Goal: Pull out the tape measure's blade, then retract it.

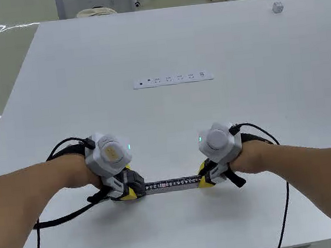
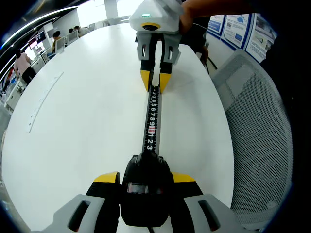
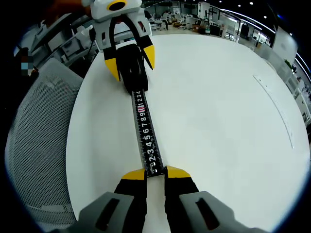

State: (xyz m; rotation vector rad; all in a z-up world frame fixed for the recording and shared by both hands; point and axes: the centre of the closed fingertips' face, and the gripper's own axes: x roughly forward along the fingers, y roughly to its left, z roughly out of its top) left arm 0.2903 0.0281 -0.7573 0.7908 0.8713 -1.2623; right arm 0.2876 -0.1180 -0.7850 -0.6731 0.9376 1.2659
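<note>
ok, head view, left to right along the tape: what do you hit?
Left claw, shut on the tape measure case → blade → right claw, shut on the blade's tip.

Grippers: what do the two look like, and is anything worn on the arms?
The left gripper and right gripper match: pale grey bodies, grey fingers with yellow tips, a small green light each. Black cables trail from both. Forearms show no sleeves.

A white bench (image 1: 77,68) carries a flat white power strip (image 1: 172,79) near its middle, with a small grey object (image 1: 277,7) well apart — a grey mesh chair (image 2: 257,131) stands beside the bench.
</note>
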